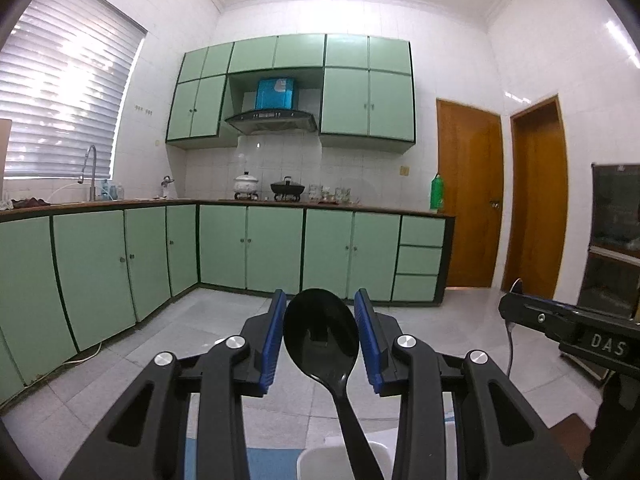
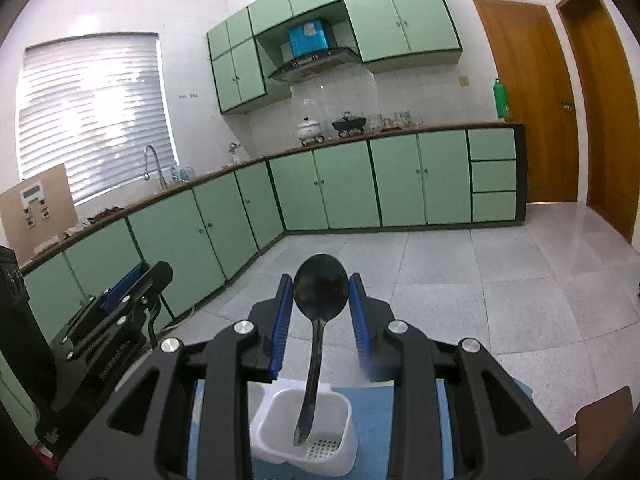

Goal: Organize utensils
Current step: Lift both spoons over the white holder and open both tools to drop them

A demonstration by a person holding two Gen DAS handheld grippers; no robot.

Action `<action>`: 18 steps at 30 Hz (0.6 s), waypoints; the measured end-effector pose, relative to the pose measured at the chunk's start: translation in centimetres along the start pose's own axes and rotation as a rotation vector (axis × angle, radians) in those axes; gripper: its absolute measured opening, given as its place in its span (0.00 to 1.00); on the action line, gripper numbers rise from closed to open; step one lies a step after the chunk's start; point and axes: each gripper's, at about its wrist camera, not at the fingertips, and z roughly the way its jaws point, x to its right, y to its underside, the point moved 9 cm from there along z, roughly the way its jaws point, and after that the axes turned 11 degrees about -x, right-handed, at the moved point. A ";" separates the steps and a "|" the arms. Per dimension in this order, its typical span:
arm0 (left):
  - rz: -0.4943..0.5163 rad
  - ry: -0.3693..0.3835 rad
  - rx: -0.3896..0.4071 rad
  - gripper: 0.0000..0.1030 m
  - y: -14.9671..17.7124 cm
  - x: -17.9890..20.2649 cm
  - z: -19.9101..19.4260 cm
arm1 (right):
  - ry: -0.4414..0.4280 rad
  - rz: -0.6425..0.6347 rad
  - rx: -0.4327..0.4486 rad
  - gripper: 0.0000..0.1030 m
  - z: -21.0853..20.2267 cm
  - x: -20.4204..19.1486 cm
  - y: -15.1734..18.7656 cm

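Spoon number one, black [image 1: 320,328], clamped by the edges of its bowl between the blue pads [image 1: 276,336] of the left hand-held gripper [image 1: 321,295]. Bowl up and facing the camera, handle slanting down and back under the hand-held gripper. White basket [image 1: 320,460] just visible below, on a blue mat [image 1: 272,464].

Same story on the other side: second black spoon [image 2: 320,292], pinched across the bowl by the right hand-held gripper [image 2: 320,279], both pads touching the rim. Handle hanging straight down beneath the hand-held gripper, tip lined up with the open top of the perforated basket. Inside it or just above, impossible to tell.

Both hand-held grippers raised side by side, well apart, each showing at the edge of the other's view with a thin handle dangling underneath.

Further ahead of the hand-held grippers, pale tiled floor [image 2: 480,272], then a run of green cabinets [image 1: 276,252]. On the kitchen worktop [image 1: 380,209] above them, far off, a white pot [image 1: 246,184] beside a black pot [image 1: 287,189].
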 end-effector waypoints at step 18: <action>-0.010 0.019 -0.119 0.49 5.2 -0.5 -0.2 | 0.021 0.041 -0.092 0.44 1.9 0.1 6.1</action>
